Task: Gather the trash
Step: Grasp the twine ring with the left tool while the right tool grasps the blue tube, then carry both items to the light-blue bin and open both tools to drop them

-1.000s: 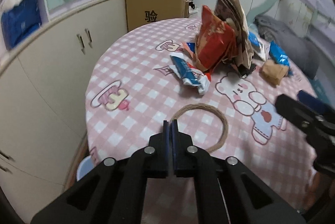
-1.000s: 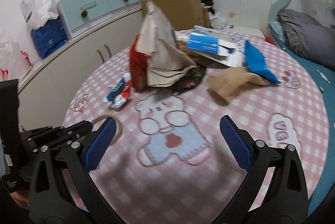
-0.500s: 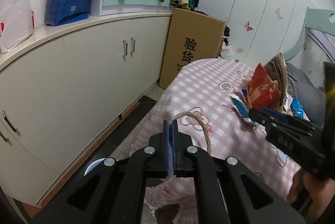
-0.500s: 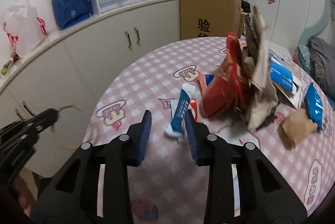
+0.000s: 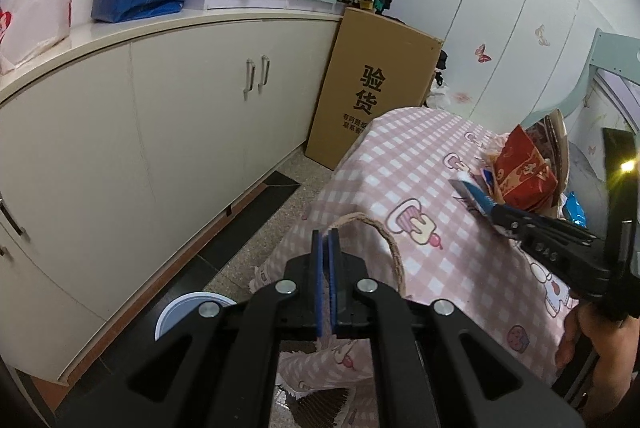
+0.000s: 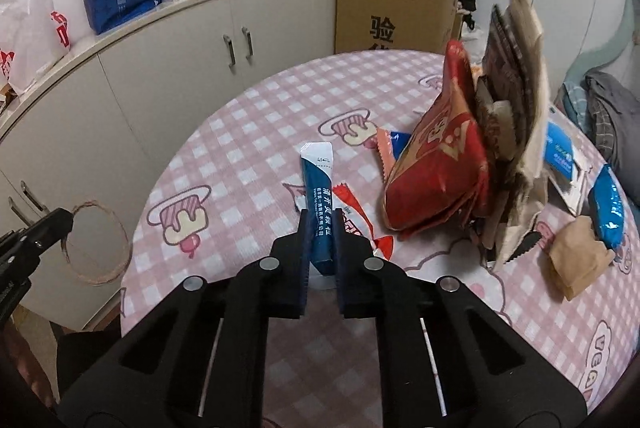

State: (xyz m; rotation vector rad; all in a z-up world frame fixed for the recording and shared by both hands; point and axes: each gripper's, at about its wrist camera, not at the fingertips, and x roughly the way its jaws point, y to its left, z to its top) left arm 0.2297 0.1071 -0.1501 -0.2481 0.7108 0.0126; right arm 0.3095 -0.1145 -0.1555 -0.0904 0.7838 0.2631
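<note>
in the right wrist view the desk point(image 6: 248, 131) fills the middle and right of the frame. a stick sachet point(image 6: 320, 199) sits at centre, between the tips of the right gripper point(image 6: 320, 228). right of it a snack bag point(image 6: 440, 163) leans on a stack of paper bags point(image 6: 516, 99). a crumpled paper point(image 6: 576, 256) lies at the lower right, a flat packet point(image 6: 608, 203) just above it. a cardboard box point(image 6: 392, 7) stands behind the desk at top centre, cabinets point(image 6: 160, 75) to its left. at the far left a twine loop point(image 6: 96, 244) hangs beside the desk edge from the left gripper point(image 6: 60, 224).
</note>
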